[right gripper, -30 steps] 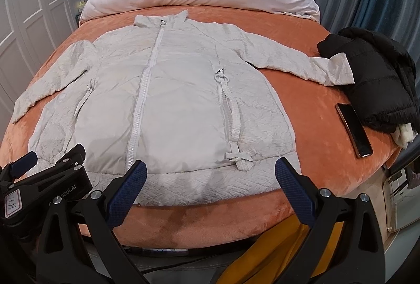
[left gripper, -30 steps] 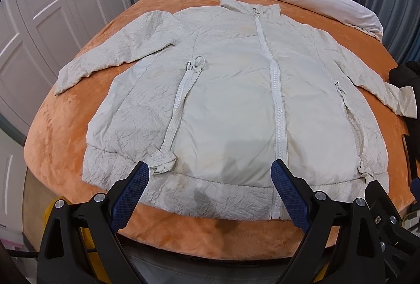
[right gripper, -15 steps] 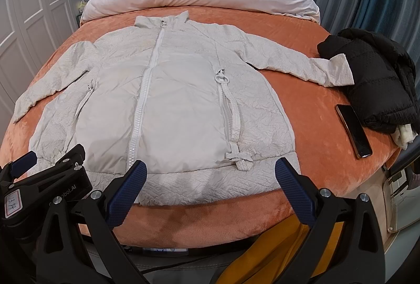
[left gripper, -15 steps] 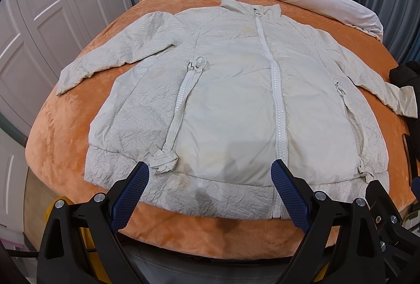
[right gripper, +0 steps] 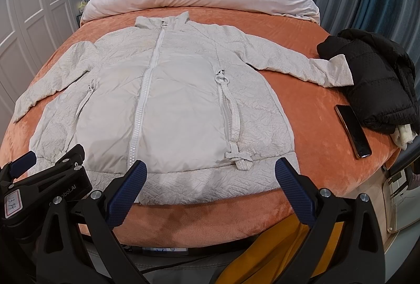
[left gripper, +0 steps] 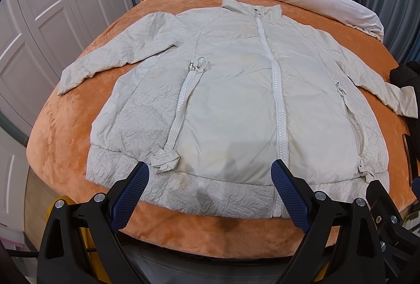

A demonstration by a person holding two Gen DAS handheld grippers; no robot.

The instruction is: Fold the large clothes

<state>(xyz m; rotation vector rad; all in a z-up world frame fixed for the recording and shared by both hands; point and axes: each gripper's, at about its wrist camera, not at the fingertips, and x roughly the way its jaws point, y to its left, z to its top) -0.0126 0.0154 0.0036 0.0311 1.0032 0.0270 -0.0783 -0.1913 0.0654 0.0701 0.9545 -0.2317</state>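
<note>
On the bed [left gripper: 68, 142], a jacket [left gripper: 236, 110] lies flat.

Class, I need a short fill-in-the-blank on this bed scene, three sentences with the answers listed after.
1. The white jacket lies spread flat with its front zipper fully ____.
2. The phone lies beside a jacket coloured ____.
3. The jaws of the right hand-held gripper stand ____, holding nothing.

Missing words: closed; black; open

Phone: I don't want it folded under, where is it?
In the right wrist view, the phone lies on the orange blanket, right of the white jacket, beside the black jacket.
</note>
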